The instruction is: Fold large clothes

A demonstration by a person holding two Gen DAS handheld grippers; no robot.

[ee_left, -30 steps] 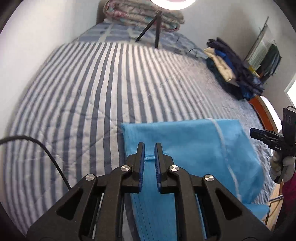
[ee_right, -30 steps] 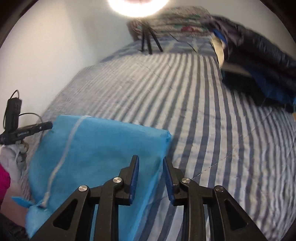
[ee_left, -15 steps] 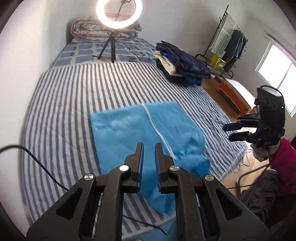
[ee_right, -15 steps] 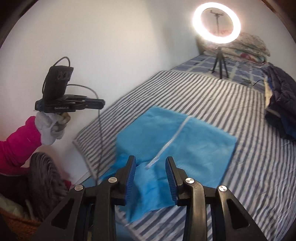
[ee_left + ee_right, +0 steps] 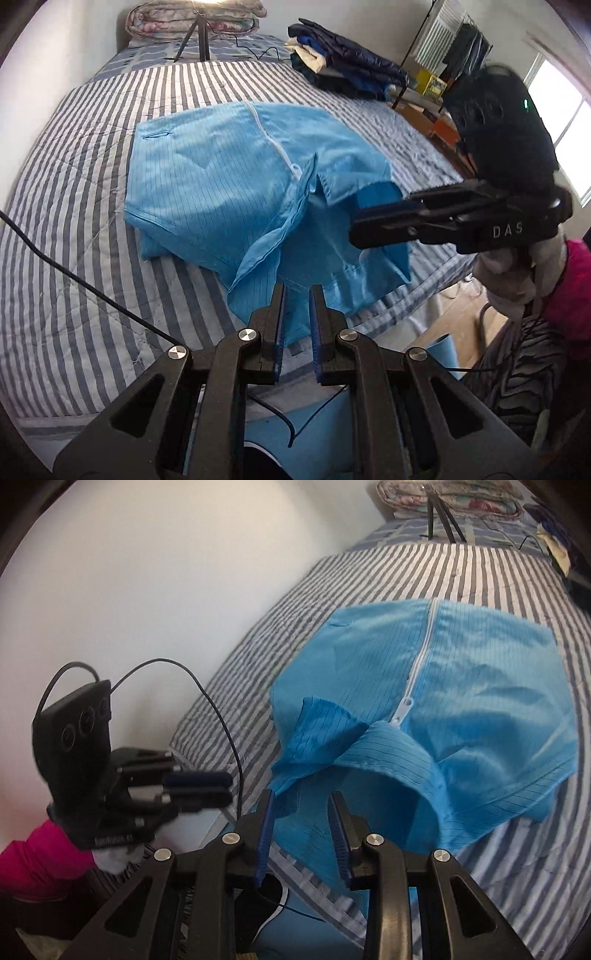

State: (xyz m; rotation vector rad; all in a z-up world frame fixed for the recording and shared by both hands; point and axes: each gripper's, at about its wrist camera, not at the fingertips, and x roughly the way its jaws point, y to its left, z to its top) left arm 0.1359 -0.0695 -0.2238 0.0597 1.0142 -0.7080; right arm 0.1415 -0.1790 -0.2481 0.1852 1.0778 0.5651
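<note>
A large blue garment (image 5: 229,173) with a white zipper lies partly folded on the striped bed (image 5: 85,184). Its collar end hangs over the near bed edge. My left gripper (image 5: 297,295) is open with a narrow gap and empty, just short of the hanging collar edge. My right gripper (image 5: 301,805) is open and empty, close in front of the collar opening (image 5: 369,753). The right gripper also shows in the left wrist view (image 5: 436,218), over the garment's right side. The left gripper shows in the right wrist view (image 5: 199,786), left of the garment.
A pile of dark clothes (image 5: 343,70) sits at the far right of the bed. A ring-light tripod (image 5: 199,44) and rolled bedding (image 5: 192,16) stand at the head. A black cable (image 5: 92,288) crosses the bed's near left. A white wall (image 5: 166,572) runs along the left.
Both grippers have dropped and come closer to the near bed edge and to each other. The garment's collar end now hangs bunched over the edge.
</note>
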